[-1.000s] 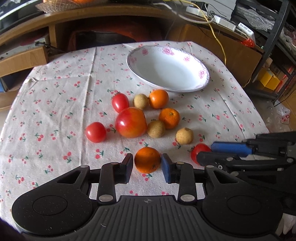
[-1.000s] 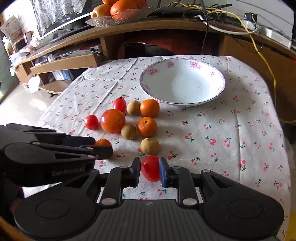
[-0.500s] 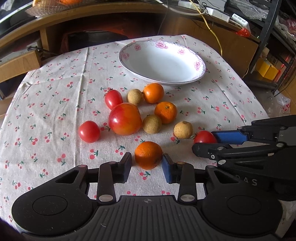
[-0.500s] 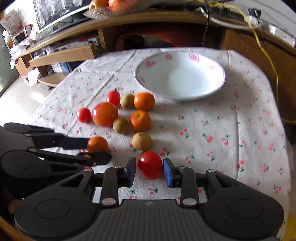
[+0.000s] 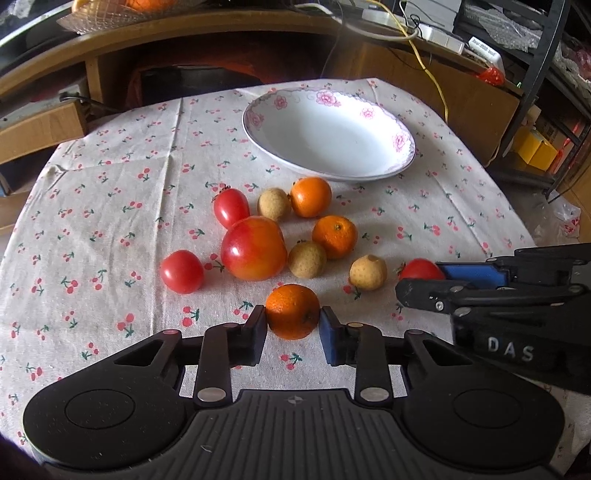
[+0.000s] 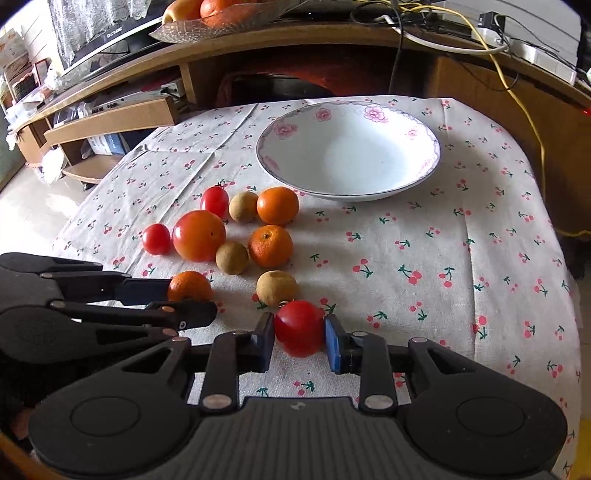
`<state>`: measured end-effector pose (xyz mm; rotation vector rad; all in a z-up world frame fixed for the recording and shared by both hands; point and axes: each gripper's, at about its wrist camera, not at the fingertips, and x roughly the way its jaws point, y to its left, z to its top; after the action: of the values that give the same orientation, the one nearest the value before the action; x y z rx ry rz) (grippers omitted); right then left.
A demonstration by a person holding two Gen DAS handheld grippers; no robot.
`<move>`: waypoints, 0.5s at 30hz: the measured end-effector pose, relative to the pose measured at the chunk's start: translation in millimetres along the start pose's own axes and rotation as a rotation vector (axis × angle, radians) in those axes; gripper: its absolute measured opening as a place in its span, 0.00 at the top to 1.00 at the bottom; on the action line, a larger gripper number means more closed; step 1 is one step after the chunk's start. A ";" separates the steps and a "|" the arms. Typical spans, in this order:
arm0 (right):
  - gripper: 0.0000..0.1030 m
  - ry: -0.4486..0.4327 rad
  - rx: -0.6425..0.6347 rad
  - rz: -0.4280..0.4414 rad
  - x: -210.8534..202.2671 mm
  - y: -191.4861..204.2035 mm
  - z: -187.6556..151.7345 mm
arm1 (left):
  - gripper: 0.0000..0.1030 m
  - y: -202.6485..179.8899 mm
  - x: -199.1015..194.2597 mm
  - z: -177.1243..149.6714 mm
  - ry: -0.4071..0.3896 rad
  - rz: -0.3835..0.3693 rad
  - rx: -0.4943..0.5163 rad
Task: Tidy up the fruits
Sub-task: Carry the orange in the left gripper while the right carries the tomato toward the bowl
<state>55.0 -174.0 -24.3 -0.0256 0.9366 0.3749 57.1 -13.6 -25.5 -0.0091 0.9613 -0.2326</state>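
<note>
On the cherry-print cloth my left gripper (image 5: 292, 321) has an orange mandarin (image 5: 291, 308) between its closing jaws, and both pads touch its sides. My right gripper (image 6: 300, 332) is closing too, with its pads against a small red tomato (image 6: 298, 325). Each gripper shows in the other's view: the right gripper (image 5: 421, 280) around the tomato (image 5: 421, 267), the left gripper (image 6: 190, 300) around the mandarin (image 6: 189, 284). Farther back stands an empty white flowered bowl (image 5: 406, 147). Between the bowl and the grippers lie a large red-orange fruit (image 5: 254, 248), two mandarins, two small tomatoes and three brown longans.
A wooden shelf (image 6: 258, 40) behind the table carries a basket of fruit (image 6: 221, 11) and cables. A yellow cable (image 6: 532, 122) hangs at the back right. The cloth drops off at the right edge (image 6: 569, 295). A black metal rack (image 5: 535, 74) stands far right.
The left jaws have narrowed onto the mandarin. The right jaws were tight on the tomato, loosened half a second ago, and have closed against it again. Both hands stayed nearly in place.
</note>
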 end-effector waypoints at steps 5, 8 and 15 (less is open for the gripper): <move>0.72 -0.039 0.034 0.011 -12.1 -4.1 4.4 | 0.63 -6.6 -10.4 11.5 -0.041 -0.018 0.004; 0.72 -0.063 0.053 0.008 -16.9 -5.8 9.4 | 0.63 -10.0 -13.7 23.8 -0.069 -0.019 0.006; 0.72 -0.112 0.102 -0.004 -19.9 -17.6 32.3 | 0.63 -12.6 -8.1 58.2 -0.111 -0.016 0.001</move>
<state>75.3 -190.6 8.3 0.0861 0.8437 0.3212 97.6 -29.7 16.0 -0.0288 0.8504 -0.2448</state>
